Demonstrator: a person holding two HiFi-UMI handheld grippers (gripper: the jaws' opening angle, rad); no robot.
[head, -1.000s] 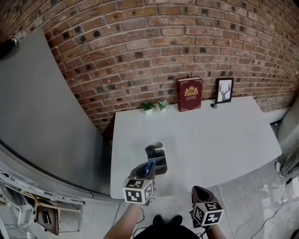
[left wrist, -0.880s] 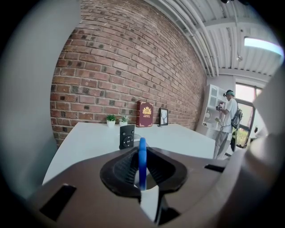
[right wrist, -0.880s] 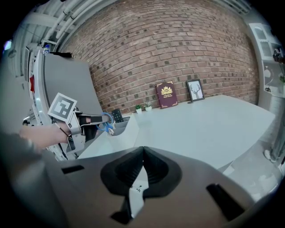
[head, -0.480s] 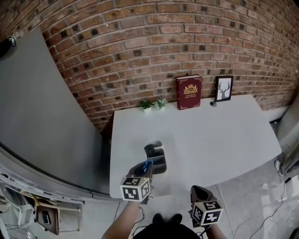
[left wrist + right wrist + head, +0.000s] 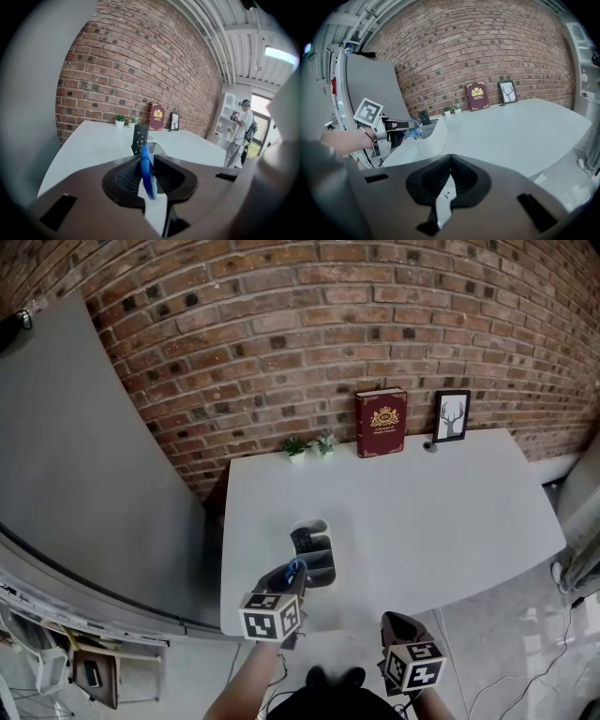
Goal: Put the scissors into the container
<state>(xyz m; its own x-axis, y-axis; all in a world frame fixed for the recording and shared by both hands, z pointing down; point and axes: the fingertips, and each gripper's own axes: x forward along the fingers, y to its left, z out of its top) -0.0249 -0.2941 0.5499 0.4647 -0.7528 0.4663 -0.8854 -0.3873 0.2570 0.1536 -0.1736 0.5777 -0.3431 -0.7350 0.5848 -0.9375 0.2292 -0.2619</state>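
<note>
Against the brick wall [image 5: 281, 352], a white surface [image 5: 422, 512] is seen from above. At its near left edge the left tool [image 5: 292, 576] is held. Its jaws are clamped on the scissors [image 5: 297, 568], whose blue handle is pinched upright between them, as the left gripper view shows [image 5: 147, 176]. The scissors are thus kept in the left tool, just at the near end of the container [image 5: 319, 563] and not inside it.

The container is a grey, oblong tray lying on the surface directly ahead of the left tool. A black remote control [image 5: 302, 542] is propped in its far part. From the right gripper view, the left tool [image 5: 404, 127] and the blue handle [image 5: 411, 132] are seen just beside the container's pale wall [image 5: 433, 133].

Further right, along the wall, two small potted plants [image 5: 310, 448], a red book [image 5: 381, 423] and a picture frame [image 5: 452, 418] are lined up, well apart from the container.

The right tool [image 5: 396, 622] is held off the surface's near edge. Its jaws are closed together on nothing [image 5: 450, 156].
</note>
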